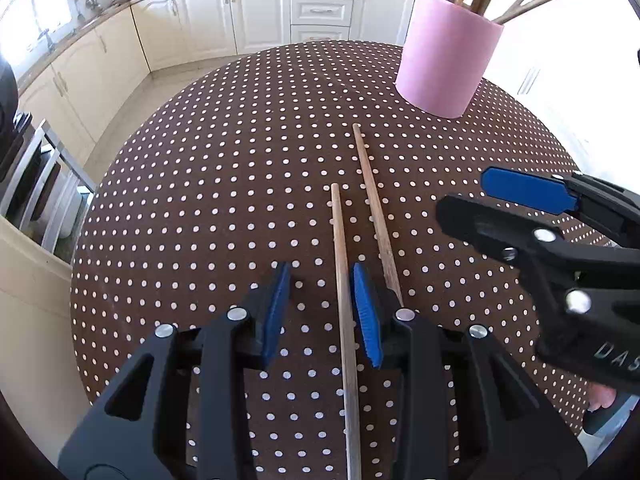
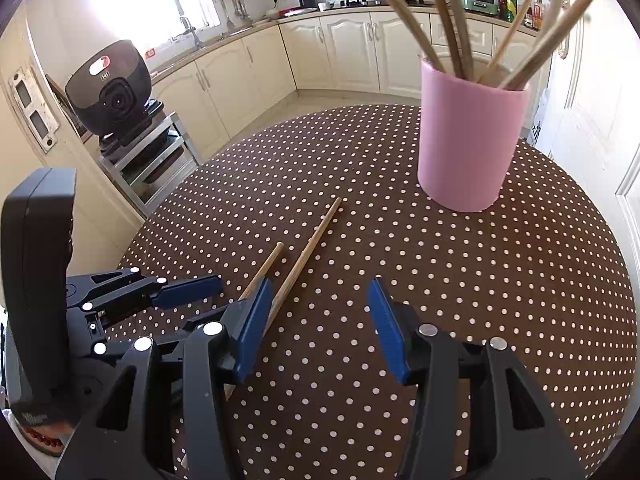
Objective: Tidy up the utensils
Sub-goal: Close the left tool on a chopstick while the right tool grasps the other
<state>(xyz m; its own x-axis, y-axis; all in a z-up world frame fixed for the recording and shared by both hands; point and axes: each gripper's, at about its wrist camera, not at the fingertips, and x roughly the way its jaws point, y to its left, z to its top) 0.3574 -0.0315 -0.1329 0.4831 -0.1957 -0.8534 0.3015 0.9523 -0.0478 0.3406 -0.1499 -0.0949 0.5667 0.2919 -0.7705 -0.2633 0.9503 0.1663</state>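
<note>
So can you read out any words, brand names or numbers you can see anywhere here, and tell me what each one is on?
"DAS": white letters on the black body of the right gripper, cut off at the picture's edge, so the word may run on.
Small mark under the red and white badge on the black cooker: too blurred to read.
Labels on the bottles on the far counter: too small to read.
Pink cup, chopsticks and dotted tablecloth: no text.

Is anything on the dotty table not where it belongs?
Yes. Two wooden chopsticks lie loose on the table, while the others stand in the pink cup. The open left gripper straddles one.
</note>
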